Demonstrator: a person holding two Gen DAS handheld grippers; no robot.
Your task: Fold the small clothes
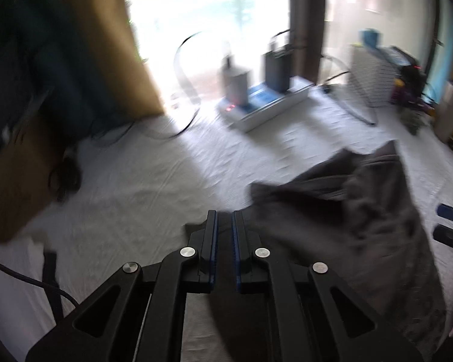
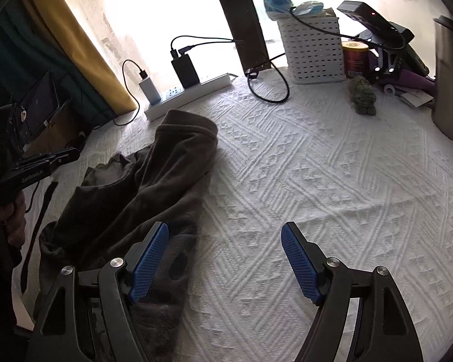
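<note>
A dark grey garment (image 1: 362, 211) lies crumpled on the white textured bedspread (image 2: 317, 181); the right wrist view shows the garment (image 2: 154, 175) stretching from the power strip down toward me. My left gripper (image 1: 225, 215) is shut, with the garment's left edge pinched at its tips and dark cloth showing in the narrow gap. In the right wrist view the left gripper (image 2: 72, 154) sits at the garment's left side. My right gripper (image 2: 224, 226) stands wide open just above the bed, its left pad over the garment's near end, nothing between the pads. It also shows in the left wrist view, where the right gripper (image 1: 444, 221) is at the far right edge.
A white power strip (image 2: 190, 90) with plugged-in chargers lies at the back, cables (image 2: 268, 90) trailing onto the bed. A white perforated basket (image 2: 312, 48), a red tin and a green figurine (image 2: 362, 96) stand back right. A cardboard box (image 1: 15, 181) and a dark strap (image 2: 42, 205) are left.
</note>
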